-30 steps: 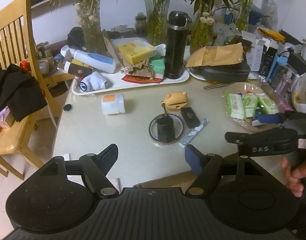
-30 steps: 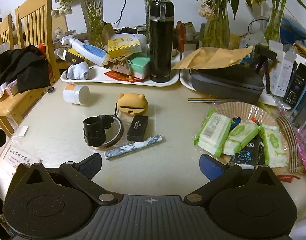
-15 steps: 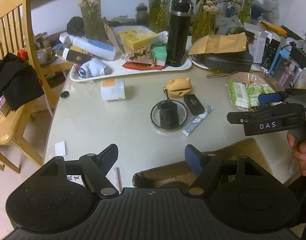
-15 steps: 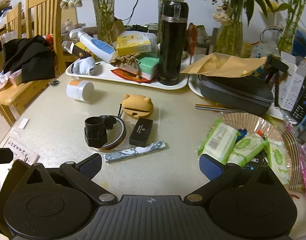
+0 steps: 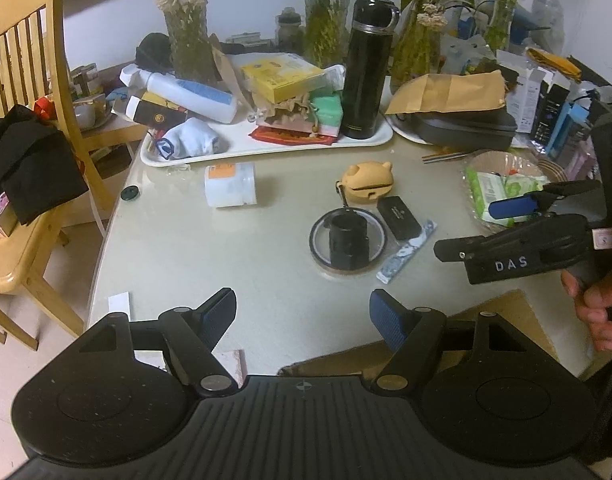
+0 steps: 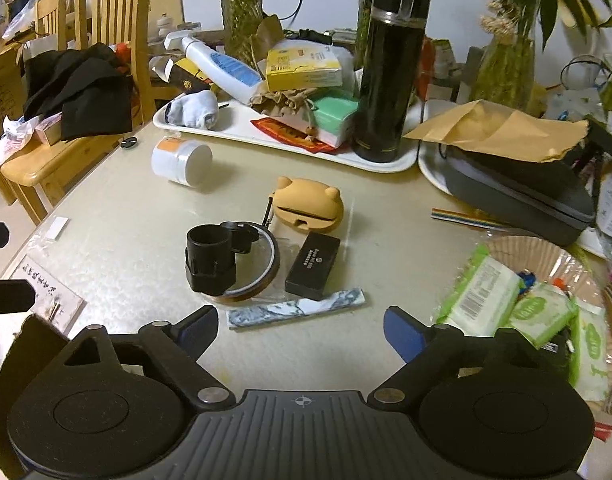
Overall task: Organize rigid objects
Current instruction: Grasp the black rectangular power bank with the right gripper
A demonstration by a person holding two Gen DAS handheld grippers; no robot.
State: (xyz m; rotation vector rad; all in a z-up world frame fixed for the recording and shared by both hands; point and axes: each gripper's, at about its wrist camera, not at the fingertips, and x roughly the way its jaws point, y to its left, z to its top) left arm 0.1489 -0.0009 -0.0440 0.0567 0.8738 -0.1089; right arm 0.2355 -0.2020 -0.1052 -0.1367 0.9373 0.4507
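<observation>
One marbled bar (image 6: 295,309), one black box (image 6: 313,266), one bear case (image 6: 309,205), one white jar (image 6: 181,162), both grippers empty and unclenched, right gripper (image 6: 300,330) jaws just narrowed, now nearer the bar.

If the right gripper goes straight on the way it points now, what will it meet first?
Probably the marbled strip, lying flat just ahead of the open, empty right gripper; behind it come the small black box and the tape ring. Depth is uncertain.
</observation>
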